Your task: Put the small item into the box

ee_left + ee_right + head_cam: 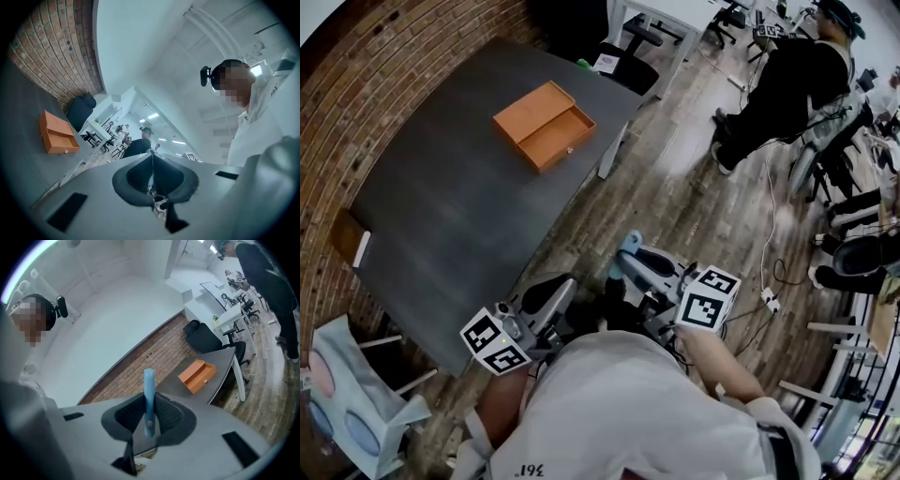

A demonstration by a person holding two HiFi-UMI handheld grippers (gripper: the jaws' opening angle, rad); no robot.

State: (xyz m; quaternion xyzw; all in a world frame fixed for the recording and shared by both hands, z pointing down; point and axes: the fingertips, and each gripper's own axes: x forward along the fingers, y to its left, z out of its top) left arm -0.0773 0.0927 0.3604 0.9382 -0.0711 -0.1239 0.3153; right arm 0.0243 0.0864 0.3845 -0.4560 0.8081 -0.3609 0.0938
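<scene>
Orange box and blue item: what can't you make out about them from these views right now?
- Orange box: its drawer is pulled out, but every view shows it too small to tell whether anything lies inside.
- Blue item: in the right gripper view its lower end is hidden between the pads of the right gripper; what it is I cannot tell.
- Head view: only its tip shows past that gripper's body.

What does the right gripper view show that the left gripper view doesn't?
Only the right gripper view: a slim blue item clamped upright between the right tongs.

Only the left gripper view: the left tongs, closed together with nothing between them.

Both: the orange box on the dark table, the brick wall behind it, and the person wearing the head camera.
</scene>
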